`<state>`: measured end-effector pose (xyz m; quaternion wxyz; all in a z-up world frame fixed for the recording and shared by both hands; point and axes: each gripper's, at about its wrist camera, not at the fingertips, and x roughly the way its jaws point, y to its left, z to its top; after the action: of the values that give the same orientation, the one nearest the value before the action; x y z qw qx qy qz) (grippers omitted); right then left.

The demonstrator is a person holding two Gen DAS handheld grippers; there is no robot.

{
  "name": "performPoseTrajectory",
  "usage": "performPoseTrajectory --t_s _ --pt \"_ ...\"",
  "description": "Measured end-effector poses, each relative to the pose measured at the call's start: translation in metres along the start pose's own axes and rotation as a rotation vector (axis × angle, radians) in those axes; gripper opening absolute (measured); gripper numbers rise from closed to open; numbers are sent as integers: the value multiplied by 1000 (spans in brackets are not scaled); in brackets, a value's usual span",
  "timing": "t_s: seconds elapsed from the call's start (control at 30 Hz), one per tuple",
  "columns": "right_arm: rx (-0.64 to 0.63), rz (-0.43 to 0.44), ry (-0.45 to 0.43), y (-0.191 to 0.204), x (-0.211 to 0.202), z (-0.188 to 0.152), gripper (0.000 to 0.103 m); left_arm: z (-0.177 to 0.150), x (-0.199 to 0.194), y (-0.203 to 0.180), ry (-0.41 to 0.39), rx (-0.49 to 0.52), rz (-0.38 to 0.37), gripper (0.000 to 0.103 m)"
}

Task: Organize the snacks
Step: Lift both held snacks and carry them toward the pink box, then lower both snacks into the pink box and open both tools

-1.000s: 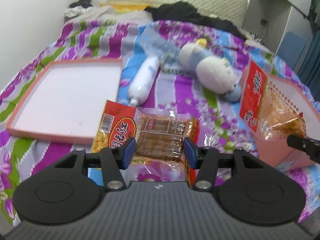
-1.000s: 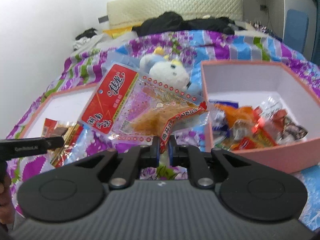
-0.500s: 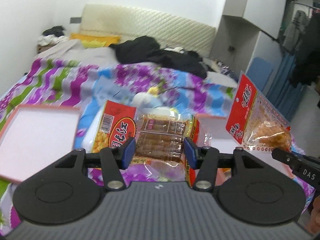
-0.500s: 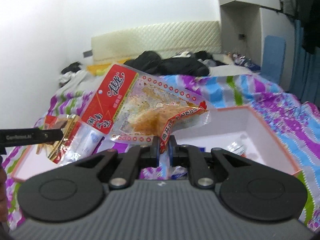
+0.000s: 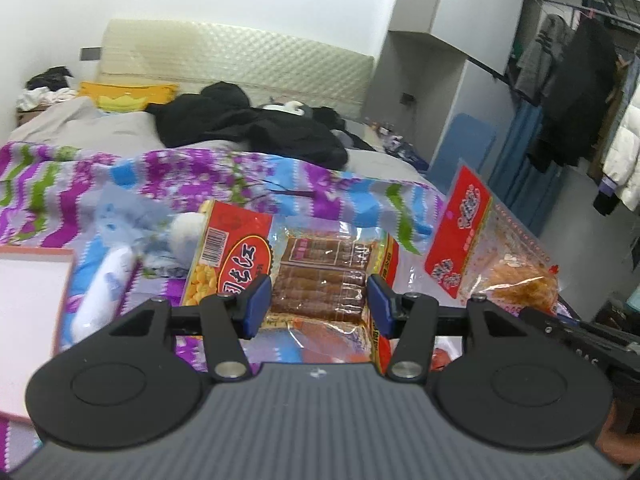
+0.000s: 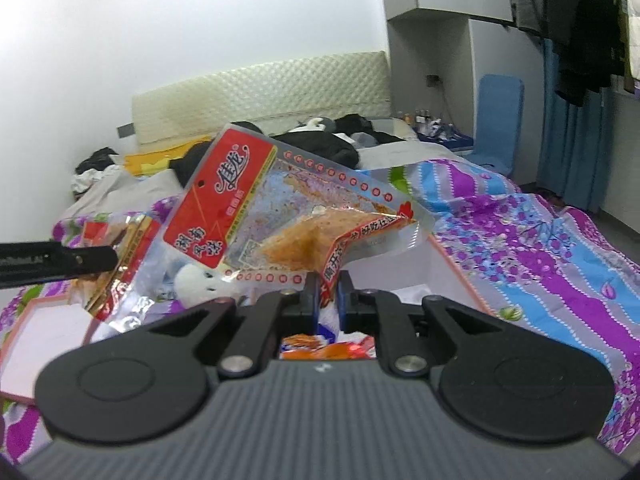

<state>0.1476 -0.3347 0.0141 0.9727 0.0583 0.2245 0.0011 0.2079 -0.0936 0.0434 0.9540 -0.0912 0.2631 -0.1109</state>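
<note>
Snack packet (image 6: pixel 280 216) long axis up-left

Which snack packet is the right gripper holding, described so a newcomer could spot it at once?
Start at the bed with the purple flowered bedspread. Above it, the right gripper is shut on the corner of a clear packet with a red label and orange crumbly food inside. The other packet, in the left gripper, shows brown bars instead.

You are seeing two snack packets (image 5: pixel 296 268) (image 6: pixel 288 208), one in each of two grippers (image 5: pixel 316 300) (image 6: pixel 329 294), two pink boxes (image 6: pixel 448 264) (image 6: pixel 40 320) at three and nine o'clock, and one plush toy (image 6: pixel 196 282).
</note>
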Motion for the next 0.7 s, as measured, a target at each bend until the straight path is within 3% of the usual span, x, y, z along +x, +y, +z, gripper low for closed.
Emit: performPoseTrajectory --t_s 0.43,0.7 --pt "50 -59 132 -62 87 -17 12 -8 150 -52 159 77 -61 58" --pt "81 -71 255 -84 143 -35 13 -20 228 -64 261 141 -51 58"
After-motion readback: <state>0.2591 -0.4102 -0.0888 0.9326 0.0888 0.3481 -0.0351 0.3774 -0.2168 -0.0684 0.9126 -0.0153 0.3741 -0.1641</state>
